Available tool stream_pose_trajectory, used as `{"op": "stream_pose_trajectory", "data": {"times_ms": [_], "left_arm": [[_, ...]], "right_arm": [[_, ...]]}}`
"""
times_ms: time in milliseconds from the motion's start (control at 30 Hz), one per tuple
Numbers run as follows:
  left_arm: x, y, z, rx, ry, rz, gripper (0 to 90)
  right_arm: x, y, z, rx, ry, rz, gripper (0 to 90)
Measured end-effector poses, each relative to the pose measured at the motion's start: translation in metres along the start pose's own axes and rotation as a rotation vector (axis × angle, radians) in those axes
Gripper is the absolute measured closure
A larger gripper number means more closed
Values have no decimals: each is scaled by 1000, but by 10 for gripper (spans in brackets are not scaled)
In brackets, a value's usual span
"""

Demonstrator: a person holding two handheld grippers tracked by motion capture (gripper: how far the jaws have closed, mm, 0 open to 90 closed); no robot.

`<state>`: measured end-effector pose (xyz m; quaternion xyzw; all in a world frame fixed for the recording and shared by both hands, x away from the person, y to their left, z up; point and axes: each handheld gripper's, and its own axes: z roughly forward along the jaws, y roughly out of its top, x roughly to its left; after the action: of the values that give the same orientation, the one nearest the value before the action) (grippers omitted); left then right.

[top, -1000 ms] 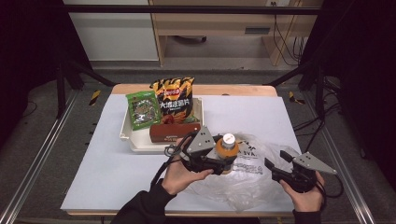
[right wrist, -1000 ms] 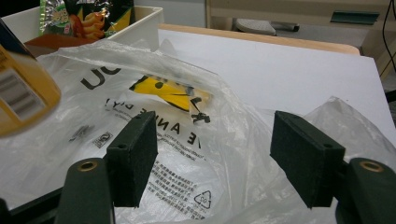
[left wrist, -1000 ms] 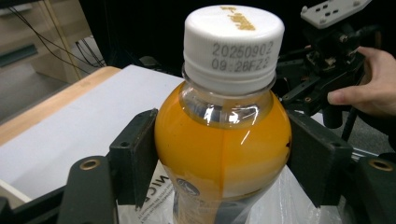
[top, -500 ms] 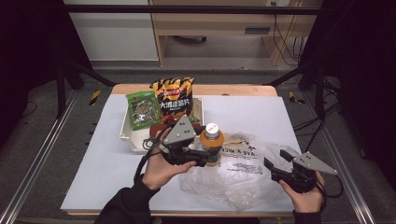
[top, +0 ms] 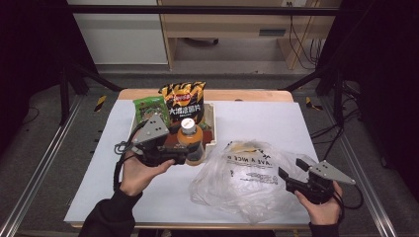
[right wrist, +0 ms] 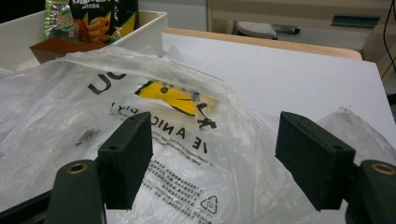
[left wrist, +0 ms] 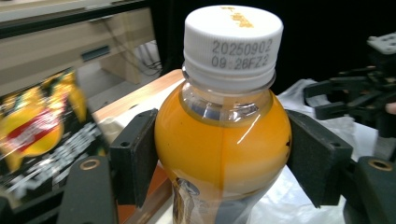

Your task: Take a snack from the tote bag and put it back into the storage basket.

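The left gripper (top: 184,154) pinches the orange bottle (top: 190,143) upright at the tray's (top: 211,121) six o'clock edge, probably to set it inside, while the right gripper (top: 289,174), jaws spread, waits by the plastic bag (top: 247,180).

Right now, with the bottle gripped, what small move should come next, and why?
Probably carry the bottle a little farther over the tray and lower it. The left gripper holds it upright at the tray's front edge, beside the snack bags; the right gripper waits open by the plastic bag.
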<state>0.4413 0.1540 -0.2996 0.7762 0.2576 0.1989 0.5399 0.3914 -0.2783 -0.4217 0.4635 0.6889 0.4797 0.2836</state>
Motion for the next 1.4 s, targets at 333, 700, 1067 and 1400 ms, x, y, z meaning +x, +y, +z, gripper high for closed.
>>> {"op": "stream_pose_trajectory", "data": {"times_ms": [333, 700, 1067, 1400], "left_arm": [[29, -15, -18, 13, 92, -42, 301], [54, -23, -29, 24, 174, -57, 301], [80, -33, -29, 36, 237, -91, 301], [102, -36, -23, 36, 276, -96, 301]], "right_arm": [[0, -1, 1, 4, -2, 1, 275], [0, 0, 1, 1, -3, 0, 275], [-1, -1, 1, 2, -7, -1, 275], [-2, -2, 2, 6, -6, -2, 275]]}}
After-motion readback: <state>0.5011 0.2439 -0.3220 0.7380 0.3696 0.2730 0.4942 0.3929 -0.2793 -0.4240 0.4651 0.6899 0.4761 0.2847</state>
